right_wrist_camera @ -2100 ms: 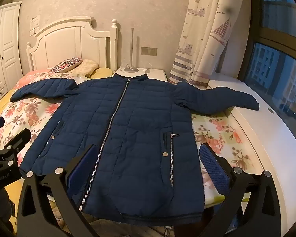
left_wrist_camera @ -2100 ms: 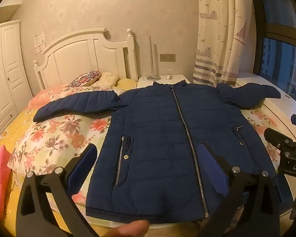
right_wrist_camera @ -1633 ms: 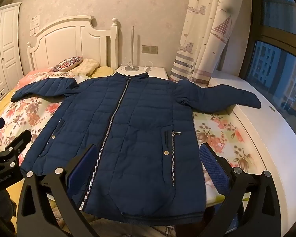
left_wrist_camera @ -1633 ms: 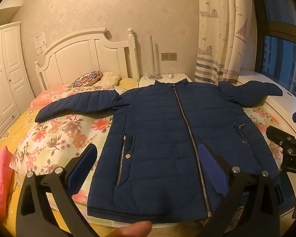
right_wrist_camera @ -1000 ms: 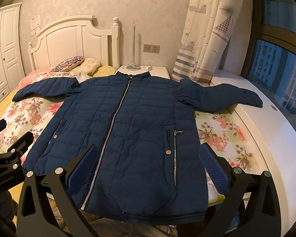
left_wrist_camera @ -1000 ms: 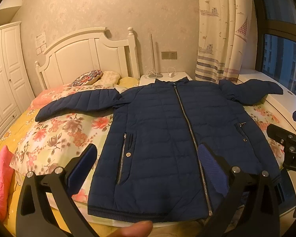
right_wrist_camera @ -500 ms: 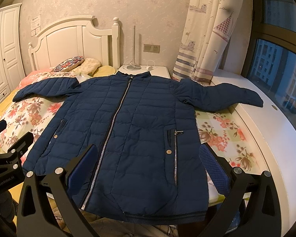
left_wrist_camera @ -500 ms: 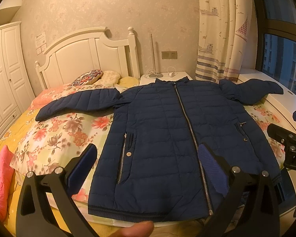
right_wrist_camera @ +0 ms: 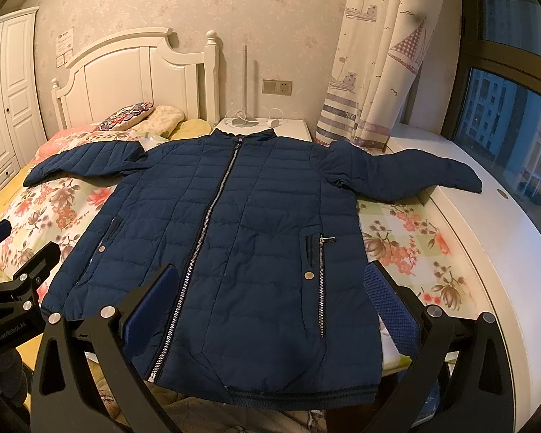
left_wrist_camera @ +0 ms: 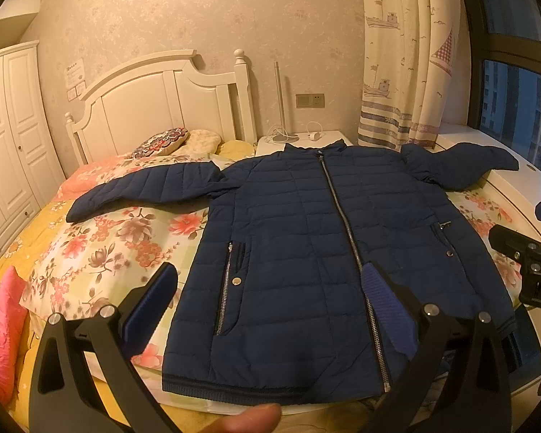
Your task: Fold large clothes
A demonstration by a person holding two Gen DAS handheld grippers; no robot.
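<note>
Inspector A: A navy quilted jacket [left_wrist_camera: 306, 238] is found spread flat, front up and zipped, on the bed [left_wrist_camera: 101, 238], hem toward the cameras. A floral quilt [right_wrist_camera: 407, 249] is noted beneath it. One sleeve is laid over the white ledge [right_wrist_camera: 494, 252] below the window.

Inspector B: Confirmed. A white headboard [left_wrist_camera: 155, 108], a wardrobe [left_wrist_camera: 7, 137], a nightstand [right_wrist_camera: 292, 126] and a sailboat curtain [right_wrist_camera: 382, 54] are recorded behind it.

Inspector A: The left claw [left_wrist_camera: 270, 306] is seen spread wide above the hem, holding nothing.

Inspector B: The right claw [right_wrist_camera: 267, 310] is likewise parted and empty, clear of the jacket.
</note>
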